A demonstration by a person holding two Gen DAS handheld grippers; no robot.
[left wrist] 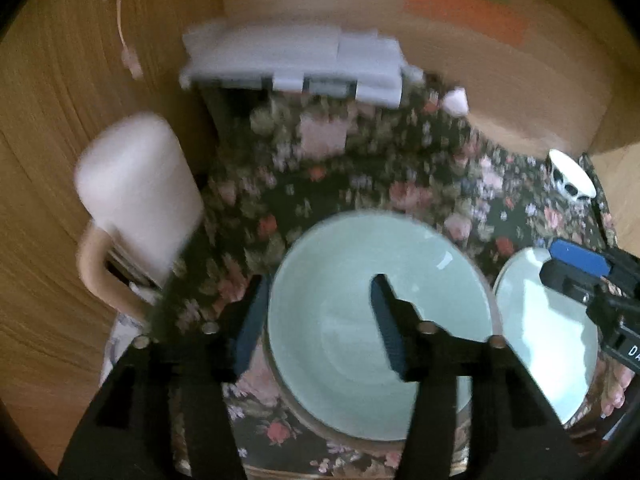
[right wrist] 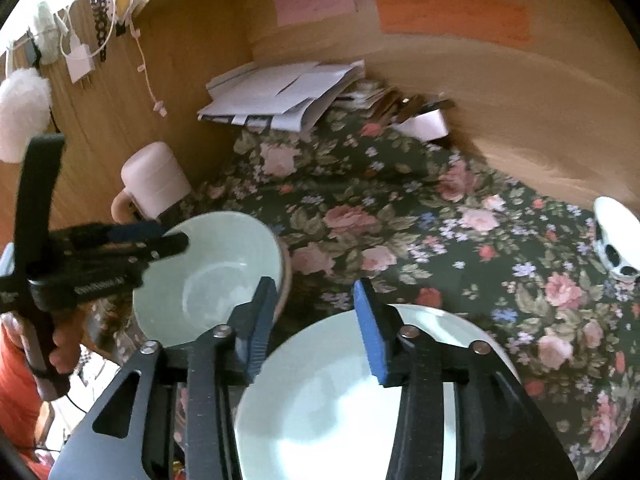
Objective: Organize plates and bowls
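left tongs (left wrist: 320, 320): spread open astride rim of green bowl (left wrist: 380, 320), lower centre | right tongs (right wrist: 316, 328): open over plate (right wrist: 344, 408), bottom centre | both dishes on floral counter (right wrist: 400, 208)

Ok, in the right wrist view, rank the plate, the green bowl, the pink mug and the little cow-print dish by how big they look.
1. plate, though it sits nearest the camera, under the right tongs
2. green bowl
3. pink mug
4. cow-print dish, cut off at the picture's edge, so unsure
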